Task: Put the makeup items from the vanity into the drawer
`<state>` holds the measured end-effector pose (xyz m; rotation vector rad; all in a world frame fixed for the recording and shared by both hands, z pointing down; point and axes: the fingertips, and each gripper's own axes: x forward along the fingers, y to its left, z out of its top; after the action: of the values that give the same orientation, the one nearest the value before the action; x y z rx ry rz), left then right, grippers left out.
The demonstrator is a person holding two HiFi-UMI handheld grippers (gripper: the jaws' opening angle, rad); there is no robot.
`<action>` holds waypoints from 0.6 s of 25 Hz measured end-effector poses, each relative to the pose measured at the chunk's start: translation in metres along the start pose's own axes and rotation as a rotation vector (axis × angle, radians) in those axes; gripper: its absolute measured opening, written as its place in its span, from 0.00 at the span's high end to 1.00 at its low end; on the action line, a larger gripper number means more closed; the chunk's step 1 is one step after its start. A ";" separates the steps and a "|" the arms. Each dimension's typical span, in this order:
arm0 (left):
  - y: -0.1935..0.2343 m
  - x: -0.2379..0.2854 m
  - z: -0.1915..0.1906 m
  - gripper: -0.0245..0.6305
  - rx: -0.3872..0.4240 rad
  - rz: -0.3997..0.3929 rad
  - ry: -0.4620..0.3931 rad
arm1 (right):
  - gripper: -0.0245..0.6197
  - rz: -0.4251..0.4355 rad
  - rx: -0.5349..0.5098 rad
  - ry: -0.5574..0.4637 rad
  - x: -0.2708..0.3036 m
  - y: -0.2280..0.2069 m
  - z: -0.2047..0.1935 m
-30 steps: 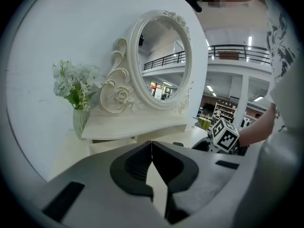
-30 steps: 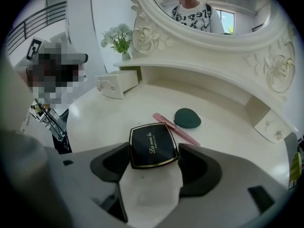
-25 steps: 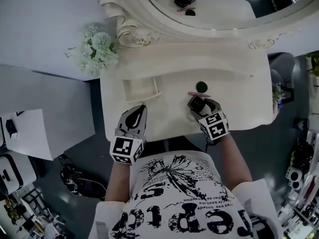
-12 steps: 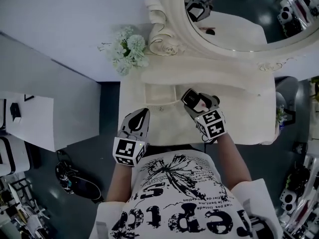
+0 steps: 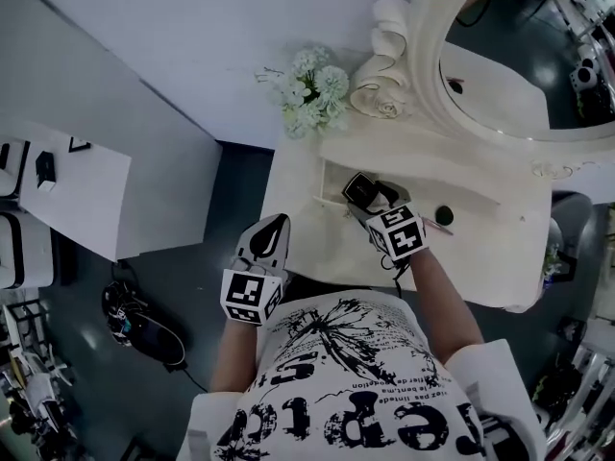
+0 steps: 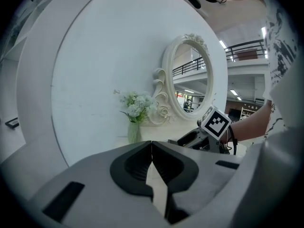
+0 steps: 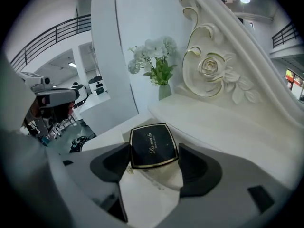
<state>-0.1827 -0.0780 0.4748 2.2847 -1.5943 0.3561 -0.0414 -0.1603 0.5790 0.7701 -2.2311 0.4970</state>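
Well, my right gripper [image 5: 360, 192] is clamping a black square compact [image 7: 153, 145] over the vanity's [image 5: 471, 257] left half, hiding most of the open drawer [image 5: 327, 182] beneath. A dark round item [image 5: 443, 214], too small to identify, is lying at the vanity's middle. My left gripper [image 5: 269, 230] is hanging off the vanity's front-left edge over dark floor, jaws pressed together, gripping nothing

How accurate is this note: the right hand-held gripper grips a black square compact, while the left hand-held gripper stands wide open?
One detail is wrong: the left hand-held gripper is shut, its jaws together with nothing between them, as the left gripper view shows. The right hand-held gripper does grip the black square compact.
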 end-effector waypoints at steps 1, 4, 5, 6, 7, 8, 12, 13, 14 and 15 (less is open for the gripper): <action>0.004 -0.004 -0.002 0.93 -0.006 0.013 0.001 | 0.45 -0.002 0.002 0.001 0.003 0.001 0.001; 0.013 -0.013 -0.006 0.93 -0.020 0.040 0.002 | 0.45 -0.054 -0.018 -0.013 0.008 -0.002 0.006; 0.015 -0.015 -0.007 0.93 -0.021 0.042 0.001 | 0.45 -0.067 -0.021 -0.022 0.008 -0.003 0.008; 0.015 -0.015 -0.007 0.93 -0.022 0.042 0.000 | 0.45 -0.074 -0.020 -0.028 0.007 -0.003 0.009; 0.015 -0.016 -0.008 0.93 -0.023 0.040 -0.001 | 0.45 -0.077 -0.017 -0.032 0.006 -0.004 0.009; 0.014 -0.015 -0.007 0.93 -0.023 0.037 -0.002 | 0.45 -0.080 -0.013 -0.034 0.004 -0.004 0.008; 0.008 -0.010 -0.004 0.93 -0.012 0.007 -0.008 | 0.45 -0.100 0.012 -0.048 -0.006 -0.008 0.005; 0.006 -0.008 -0.003 0.93 -0.008 -0.002 -0.008 | 0.45 -0.110 0.017 -0.052 -0.009 -0.010 0.003; 0.003 -0.006 -0.003 0.93 -0.004 -0.013 -0.009 | 0.45 -0.121 0.023 -0.055 -0.013 -0.014 0.000; 0.000 -0.003 -0.002 0.93 0.001 -0.024 -0.009 | 0.45 -0.134 0.032 -0.057 -0.018 -0.017 -0.003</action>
<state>-0.1837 -0.0744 0.4750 2.3068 -1.5700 0.3413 -0.0179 -0.1645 0.5700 0.9543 -2.2105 0.4510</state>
